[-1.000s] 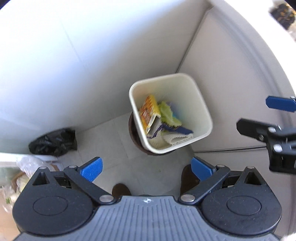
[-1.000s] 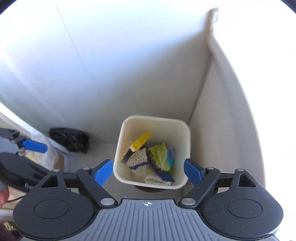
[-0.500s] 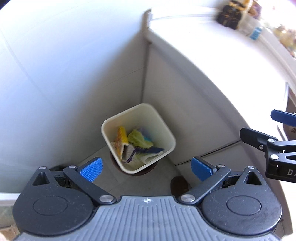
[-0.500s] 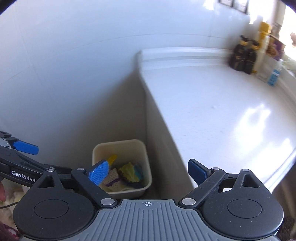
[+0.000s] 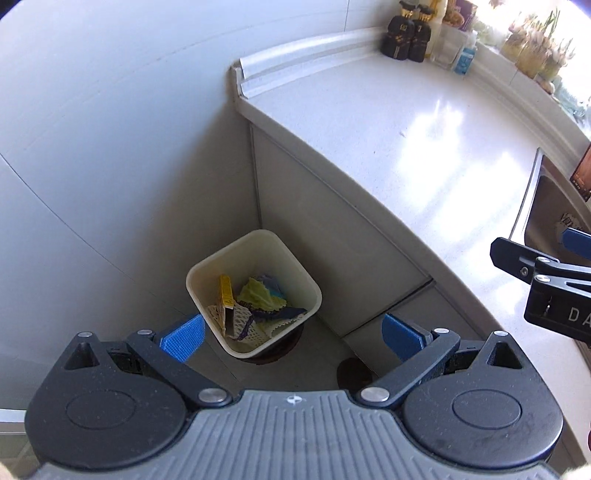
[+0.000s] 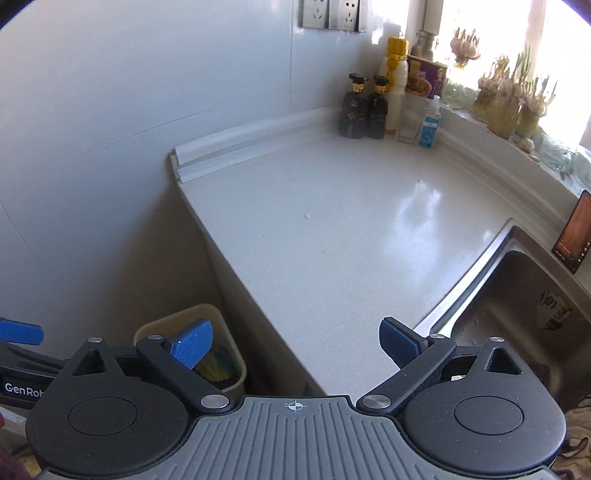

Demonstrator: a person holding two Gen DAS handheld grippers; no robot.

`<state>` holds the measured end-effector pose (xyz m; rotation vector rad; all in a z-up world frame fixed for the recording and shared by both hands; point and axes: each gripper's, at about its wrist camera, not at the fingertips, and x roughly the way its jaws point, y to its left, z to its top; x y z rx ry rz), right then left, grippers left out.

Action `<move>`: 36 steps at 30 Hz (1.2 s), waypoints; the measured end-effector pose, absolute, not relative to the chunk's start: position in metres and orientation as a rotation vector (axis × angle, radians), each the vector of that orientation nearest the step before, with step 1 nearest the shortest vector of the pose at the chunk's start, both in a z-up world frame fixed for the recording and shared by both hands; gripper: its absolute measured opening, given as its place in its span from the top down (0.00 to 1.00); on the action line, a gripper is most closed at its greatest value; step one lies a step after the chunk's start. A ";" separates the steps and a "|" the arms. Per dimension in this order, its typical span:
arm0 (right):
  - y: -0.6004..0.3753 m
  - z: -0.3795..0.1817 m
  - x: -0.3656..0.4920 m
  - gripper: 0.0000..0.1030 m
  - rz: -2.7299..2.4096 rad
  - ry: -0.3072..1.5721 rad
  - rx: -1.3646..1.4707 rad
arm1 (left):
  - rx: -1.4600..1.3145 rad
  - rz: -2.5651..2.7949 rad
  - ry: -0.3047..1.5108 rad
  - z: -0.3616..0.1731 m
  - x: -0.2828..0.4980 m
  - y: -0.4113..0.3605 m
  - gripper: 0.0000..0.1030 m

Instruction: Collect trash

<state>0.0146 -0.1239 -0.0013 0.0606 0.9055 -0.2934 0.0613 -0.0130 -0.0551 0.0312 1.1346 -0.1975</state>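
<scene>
Left gripper (image 5: 291, 338): spread wide, nothing between its blue pads; it hangs above the floor corner and looks down at the bin.
Right gripper (image 6: 295, 345): also spread wide and holding nothing; it hangs over the front part of the countertop, and its black frame juts into the right edge of the left camera's picture.
Trash bin (image 5: 255, 291): a cream, square-mouthed tub on the floor, tucked into the corner between the pale wall and the side of the cabinet, resting on a dark round base.
Trash (image 5: 251, 306): already lying in the bin; a yellow packet stands on edge at the left, a crumpled green wrapper sits mid-bin, white netted foam and a dark blue scrap lie toward the front.
Countertop (image 6: 332, 236): white and glossy, with window glare on it.
Bottles (image 6: 364, 107): two dark ones with gold caps at the back corner of the counter, beside a tall yellow-capped one and a small blue-labelled one.
Sink (image 6: 517, 295): steel, set into the counter at the right.
Wall sockets (image 6: 332, 14): on the wall above the bottles.
</scene>
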 end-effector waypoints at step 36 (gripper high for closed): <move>-0.116 0.012 0.003 0.01 -0.266 0.929 0.072 | 0.025 -0.133 1.113 -0.032 0.040 -0.014 0.01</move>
